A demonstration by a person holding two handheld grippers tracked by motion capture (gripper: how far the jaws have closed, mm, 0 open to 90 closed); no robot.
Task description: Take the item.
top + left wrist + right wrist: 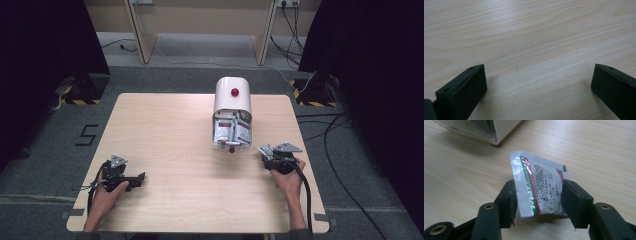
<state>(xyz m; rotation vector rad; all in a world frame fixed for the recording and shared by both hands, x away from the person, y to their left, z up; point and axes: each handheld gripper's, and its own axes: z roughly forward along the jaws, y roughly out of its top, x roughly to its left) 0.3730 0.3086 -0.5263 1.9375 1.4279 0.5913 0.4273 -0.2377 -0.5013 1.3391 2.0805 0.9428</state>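
Between our right gripper's (539, 202) half-open jaws sits a loose sachet (537, 186); we should back straight off without dragging it.

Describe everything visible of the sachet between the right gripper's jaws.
The sachet is a flat, glossy foil-like packet, silver-white with a green and magenta stripe along one side and small dark print on its face. It stands tilted between the jaws of the right gripper, over the wooden table. The jaws flank both its edges; whether the pads still press on it cannot be told. A white container lies beyond it.
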